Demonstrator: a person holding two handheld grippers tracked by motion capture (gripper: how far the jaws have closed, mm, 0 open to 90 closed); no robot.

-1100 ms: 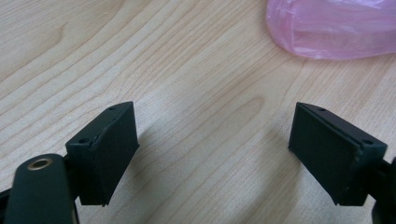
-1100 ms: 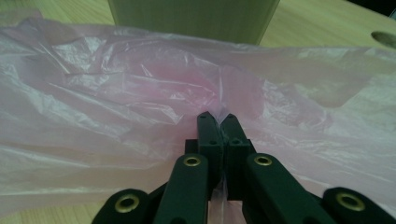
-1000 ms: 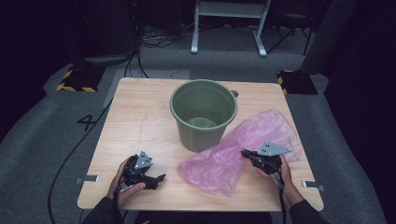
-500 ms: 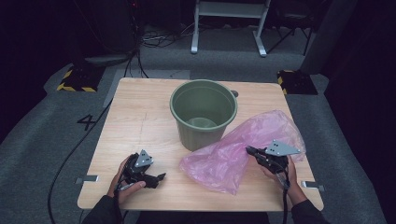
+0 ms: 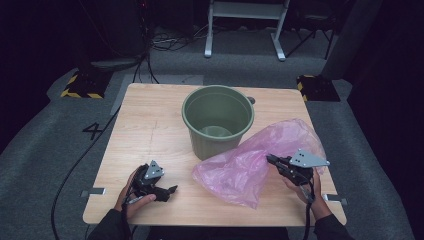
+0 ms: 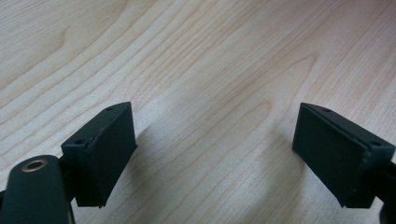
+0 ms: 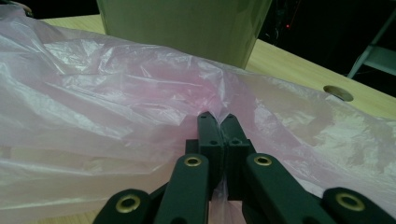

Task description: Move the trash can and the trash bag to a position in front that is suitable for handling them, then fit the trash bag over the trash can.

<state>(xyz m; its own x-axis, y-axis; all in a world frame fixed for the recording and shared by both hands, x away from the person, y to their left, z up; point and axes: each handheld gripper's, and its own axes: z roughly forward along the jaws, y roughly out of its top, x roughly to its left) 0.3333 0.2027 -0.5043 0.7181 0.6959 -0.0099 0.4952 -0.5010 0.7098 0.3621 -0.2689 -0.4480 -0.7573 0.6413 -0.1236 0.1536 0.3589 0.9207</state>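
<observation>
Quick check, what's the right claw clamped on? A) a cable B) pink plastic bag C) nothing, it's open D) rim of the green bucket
B: in the right gripper view the right claw has its jaws pressed together with a fold of the pink plastic bag pinched between them, short of the green bucket.

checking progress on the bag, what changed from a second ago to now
The right gripper, shut on the pink plastic bag, has shifted slightly right and lifted the pinched film a little. The left gripper stayed open and resting near the table's front edge; the green bucket has not moved.
</observation>
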